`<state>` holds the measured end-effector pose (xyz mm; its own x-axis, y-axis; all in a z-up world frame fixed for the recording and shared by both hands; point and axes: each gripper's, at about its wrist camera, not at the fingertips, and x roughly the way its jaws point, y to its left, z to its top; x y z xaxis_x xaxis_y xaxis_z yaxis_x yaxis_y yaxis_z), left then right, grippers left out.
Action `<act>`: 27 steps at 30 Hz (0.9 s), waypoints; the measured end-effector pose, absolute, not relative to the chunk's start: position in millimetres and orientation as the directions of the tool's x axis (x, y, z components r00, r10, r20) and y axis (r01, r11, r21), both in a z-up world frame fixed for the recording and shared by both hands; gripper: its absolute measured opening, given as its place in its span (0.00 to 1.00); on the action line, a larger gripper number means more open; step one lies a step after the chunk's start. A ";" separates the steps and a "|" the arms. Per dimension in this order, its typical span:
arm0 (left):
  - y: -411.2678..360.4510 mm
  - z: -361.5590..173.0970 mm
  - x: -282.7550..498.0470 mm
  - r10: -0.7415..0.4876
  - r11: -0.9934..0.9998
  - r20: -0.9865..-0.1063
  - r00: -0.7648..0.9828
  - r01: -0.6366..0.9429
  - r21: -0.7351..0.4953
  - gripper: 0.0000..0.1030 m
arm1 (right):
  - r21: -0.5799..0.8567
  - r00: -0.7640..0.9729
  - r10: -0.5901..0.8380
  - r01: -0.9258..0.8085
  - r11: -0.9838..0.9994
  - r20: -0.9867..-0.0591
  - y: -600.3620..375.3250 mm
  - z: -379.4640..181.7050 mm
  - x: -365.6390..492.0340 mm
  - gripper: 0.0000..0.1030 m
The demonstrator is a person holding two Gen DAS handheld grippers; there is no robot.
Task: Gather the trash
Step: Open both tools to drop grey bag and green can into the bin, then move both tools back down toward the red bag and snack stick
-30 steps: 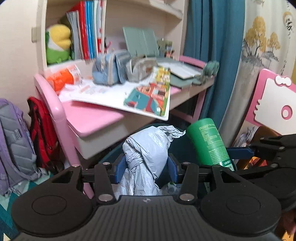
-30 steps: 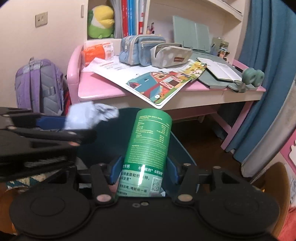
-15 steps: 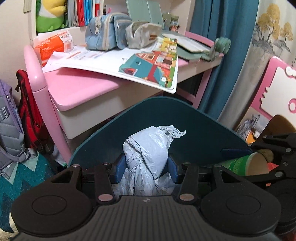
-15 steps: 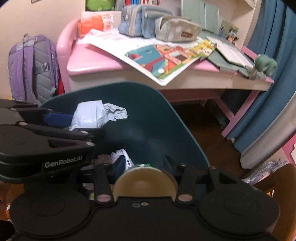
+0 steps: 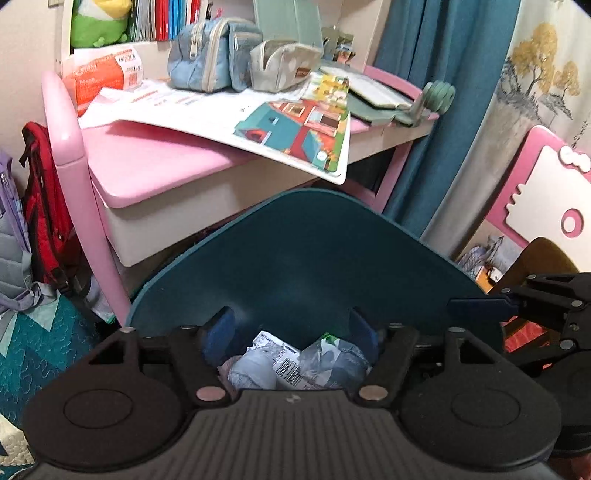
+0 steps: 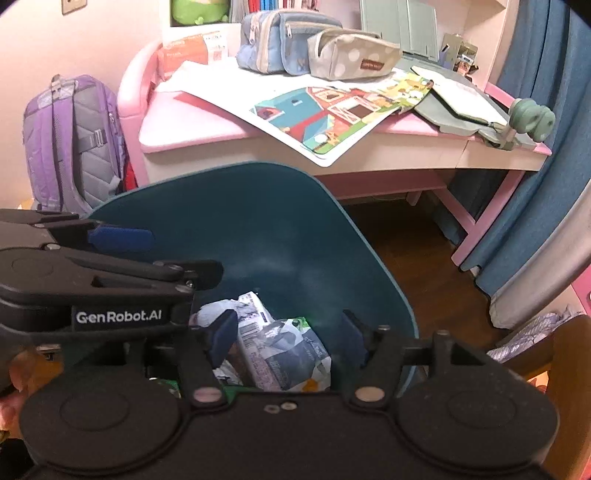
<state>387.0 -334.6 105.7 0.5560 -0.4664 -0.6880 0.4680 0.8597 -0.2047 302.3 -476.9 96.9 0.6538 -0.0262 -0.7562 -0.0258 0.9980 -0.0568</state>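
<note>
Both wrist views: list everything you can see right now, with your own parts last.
bin: 1, teal, on the floor in front of the desk, under both grippers
trash: crumpled grey-blue plastic and printed wrappers, count unclear, inside the bin
desk: 1, pink
poster: 1, white with a barn picture, overhanging the desk's front edge
pencil cases: 2, blue and grey, back of the desk
orange pack: 1, desk's back left corner
plush: 1, green and yellow, on the shelf
backpack: 1, purple, left of the desk
curtain: 1, blue, right of the desk
left hand-held gripper: open, empty, over the bin
right hand-held gripper: open, empty, over the bin
</note>
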 end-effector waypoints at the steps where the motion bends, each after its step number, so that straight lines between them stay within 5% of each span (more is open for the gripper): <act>1: -333.7 108.4 383.8 -0.469 0.859 -0.680 0.564 0.471 -0.203 0.75 | -0.054 0.658 -0.022 -0.029 0.998 -0.752 -475.9 99.1 299.3 0.60; 27: -211.4 169.8 277.9 -0.466 0.877 -0.535 0.705 0.450 -0.171 0.79 | -0.019 0.766 0.143 -0.198 0.980 -0.627 -371.3 154.3 207.0 0.75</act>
